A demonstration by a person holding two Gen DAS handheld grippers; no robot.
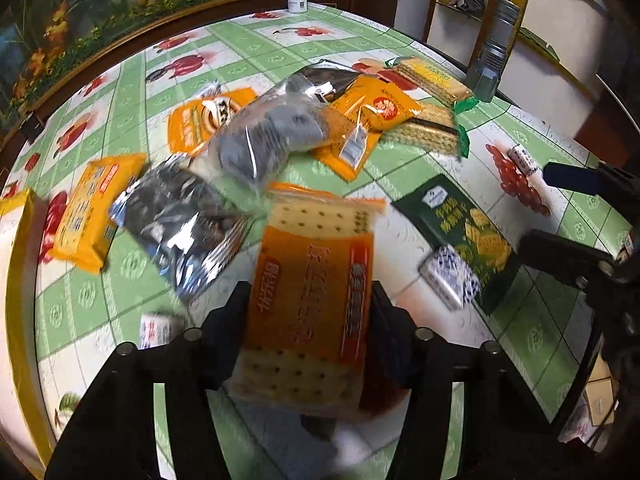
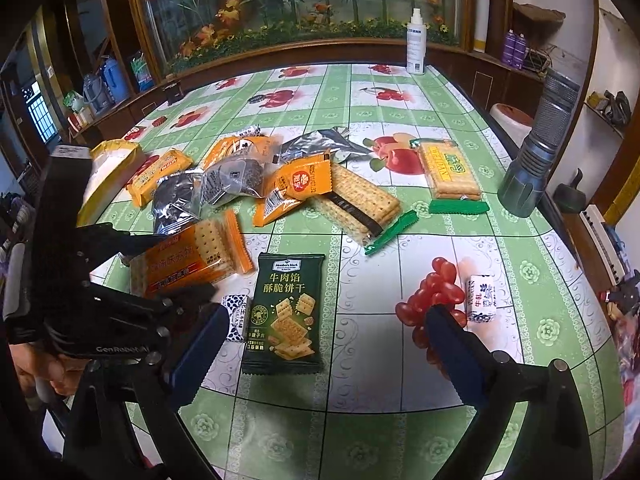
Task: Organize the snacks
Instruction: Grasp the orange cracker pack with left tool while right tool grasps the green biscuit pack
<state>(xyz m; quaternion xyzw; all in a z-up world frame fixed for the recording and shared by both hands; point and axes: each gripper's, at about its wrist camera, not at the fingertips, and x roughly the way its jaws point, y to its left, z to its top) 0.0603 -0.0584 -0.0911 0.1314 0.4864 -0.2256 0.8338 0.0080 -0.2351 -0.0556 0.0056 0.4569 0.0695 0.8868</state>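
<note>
An orange soda-cracker pack (image 1: 308, 280) sits between the black fingers of my left gripper (image 1: 308, 316), which is shut on its two long edges. In the right wrist view the same pack (image 2: 188, 260) is held at the left, just off the pile. My right gripper (image 2: 327, 312) stands wide open low over the table, its blue fingertips apart and holding nothing. A dark green cracker pack (image 2: 286, 312) lies flat under it, nearer the left finger. More snack packs (image 2: 248, 172) in orange, silver and black lie heaped mid-table.
Two green-ended cracker packs (image 2: 360, 204) (image 2: 448, 168) lie to the right of the heap. Small blue-white candies (image 2: 482, 298) (image 2: 236, 316) flank the green pack. A grey torch (image 2: 536, 148) stands at the right edge, a spray bottle (image 2: 416, 44) far back, a yellow box (image 2: 108, 168) left.
</note>
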